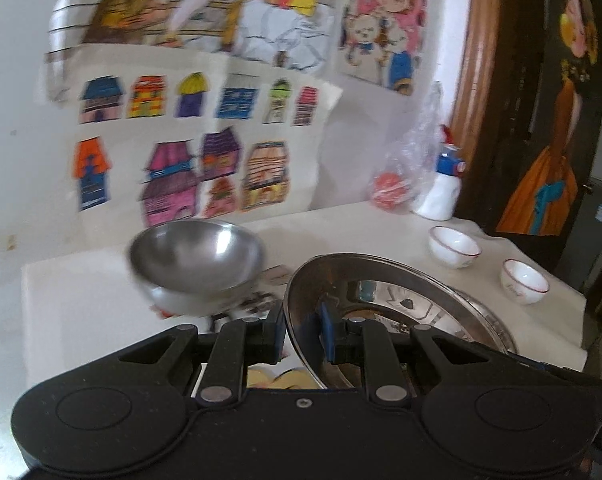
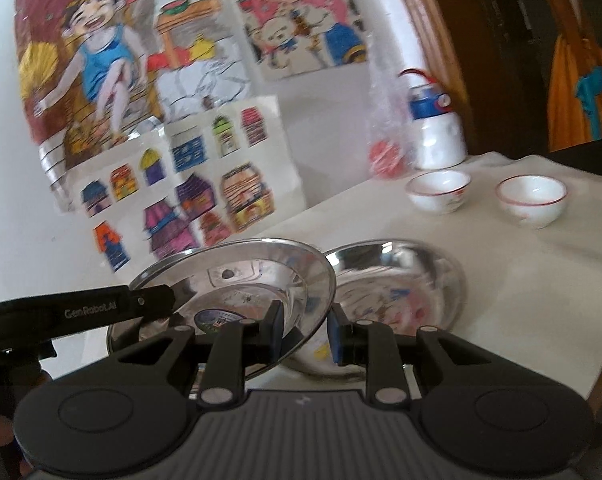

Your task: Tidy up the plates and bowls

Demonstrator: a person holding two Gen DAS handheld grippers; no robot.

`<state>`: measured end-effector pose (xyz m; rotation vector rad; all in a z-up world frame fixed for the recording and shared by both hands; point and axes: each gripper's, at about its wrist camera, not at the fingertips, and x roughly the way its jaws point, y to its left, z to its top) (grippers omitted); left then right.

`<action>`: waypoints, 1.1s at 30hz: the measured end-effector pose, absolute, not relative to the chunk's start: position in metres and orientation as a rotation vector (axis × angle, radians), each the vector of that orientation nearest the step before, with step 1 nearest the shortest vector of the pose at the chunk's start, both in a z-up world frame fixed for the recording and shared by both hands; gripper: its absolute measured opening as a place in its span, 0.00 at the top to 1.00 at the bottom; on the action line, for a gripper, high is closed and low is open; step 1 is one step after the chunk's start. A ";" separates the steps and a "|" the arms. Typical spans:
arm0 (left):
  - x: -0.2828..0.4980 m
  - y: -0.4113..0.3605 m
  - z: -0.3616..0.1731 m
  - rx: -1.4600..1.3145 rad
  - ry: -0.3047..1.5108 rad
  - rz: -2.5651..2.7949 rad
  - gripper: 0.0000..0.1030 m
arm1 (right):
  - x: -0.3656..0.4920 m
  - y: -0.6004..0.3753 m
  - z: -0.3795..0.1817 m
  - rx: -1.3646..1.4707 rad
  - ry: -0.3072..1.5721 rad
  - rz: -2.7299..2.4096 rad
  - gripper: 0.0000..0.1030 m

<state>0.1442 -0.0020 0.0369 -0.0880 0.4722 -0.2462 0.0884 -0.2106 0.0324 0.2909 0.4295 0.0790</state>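
A steel plate is lifted and tilted, and my left gripper is shut on its near rim. In the right wrist view the same plate has its right rim between the fingers of my right gripper, which is shut on it, while the left gripper holds its left edge. A second steel plate lies flat on the table just right of it. A steel bowl stands to the left. Two white bowls with red rims sit at the back right.
The table has a pale cloth; its right edge drops off beyond the white bowls. A white bottle with a blue cap and a clear bag holding a red ball stand against the wall. Coloured drawings cover the wall behind.
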 end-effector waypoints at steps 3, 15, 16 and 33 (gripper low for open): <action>0.153 -0.022 0.036 -0.072 0.467 -0.278 0.80 | 0.091 -0.225 0.033 0.284 0.416 0.041 0.74; 0.186 -0.071 0.017 -0.031 0.502 -0.329 0.79 | 0.113 -0.265 0.016 0.272 0.433 -0.052 0.74; 0.187 -0.072 0.015 -0.032 0.505 -0.328 0.79 | 0.114 -0.266 0.014 0.267 0.435 -0.053 0.74; 0.198 -0.074 0.005 0.000 0.548 -0.291 0.74 | 0.124 -0.256 0.008 0.175 0.446 -0.062 0.74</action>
